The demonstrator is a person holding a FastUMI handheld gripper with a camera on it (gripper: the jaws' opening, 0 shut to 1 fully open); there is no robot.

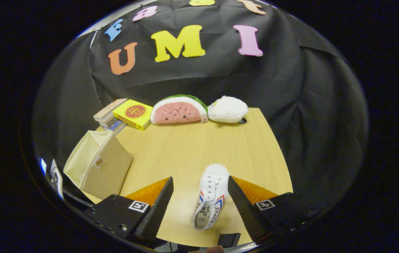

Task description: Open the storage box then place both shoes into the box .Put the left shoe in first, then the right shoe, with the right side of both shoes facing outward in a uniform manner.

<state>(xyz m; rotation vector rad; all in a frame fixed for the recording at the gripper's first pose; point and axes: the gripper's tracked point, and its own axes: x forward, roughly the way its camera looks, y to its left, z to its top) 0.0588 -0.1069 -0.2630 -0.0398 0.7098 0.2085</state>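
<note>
Black cloth hangs behind a pale wooden surface (185, 147) that carries everything in the gripper view. Low in the view the gripper (199, 200) has its jaws spread wide, pressing on nothing. Between them lies a white shoe (211, 196) with red and blue stripes on its side, its toe pointing away toward the far edge and its opening toward the camera; it sits nearer the right finger than the left, and whether that finger touches it cannot be told. Off to the left, beyond the left finger, stands the storage box (97, 165), a beige fabric one, leaning a little, with a small tab on its facing side. Just left of the box, at the surface's rim, part of a second shoe (56, 177) shows, white with dark trim. Along the far edge sit a stack of books (109, 117) with a yellow box (133, 113) leaning against it, then a plush watermelon slice (179, 109), and touching that on its right a white plush toy (228, 109).
</note>
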